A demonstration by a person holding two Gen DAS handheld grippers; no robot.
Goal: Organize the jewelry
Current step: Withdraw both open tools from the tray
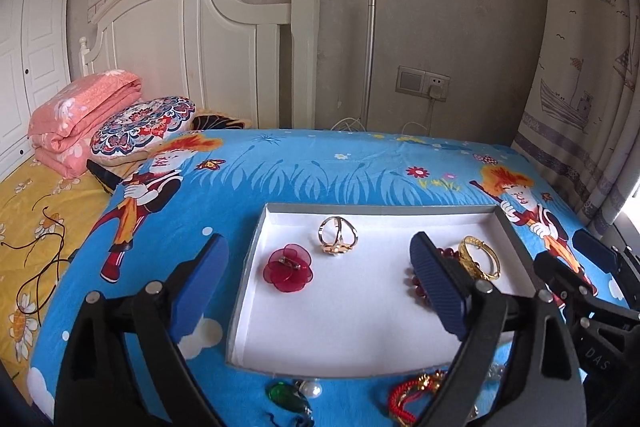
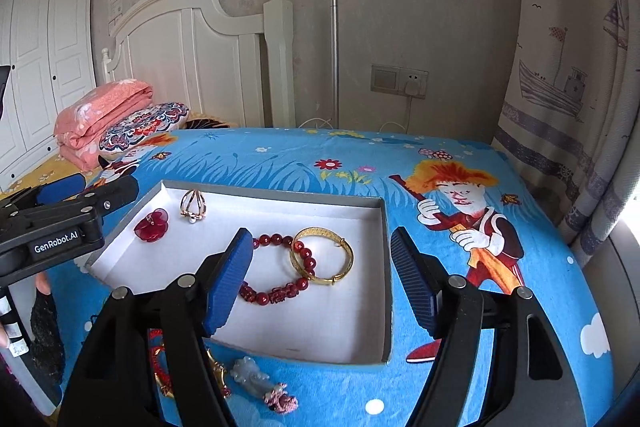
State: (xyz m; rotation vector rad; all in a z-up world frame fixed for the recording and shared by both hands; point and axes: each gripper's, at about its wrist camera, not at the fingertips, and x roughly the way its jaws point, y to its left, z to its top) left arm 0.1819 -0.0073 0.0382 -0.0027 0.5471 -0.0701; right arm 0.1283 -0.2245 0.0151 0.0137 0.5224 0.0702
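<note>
Red beaded bracelet (image 2: 280,267) lay in your shallow white-lined tray (image 2: 280,331), overlapping the gold bangle (image 2: 324,255), partly hidden behind your left gripper (image 1: 320,287). Both it and your right gripper (image 2: 320,287) hovered, fingers spread, empty.

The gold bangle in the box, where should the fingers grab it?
Grab the gold bangle on its right rim, coming down from above. It lies flat on the box floor, so one finger can go inside the ring and one outside. Its left side overlaps the red bead bracelet, so that side looks crowded.
</note>
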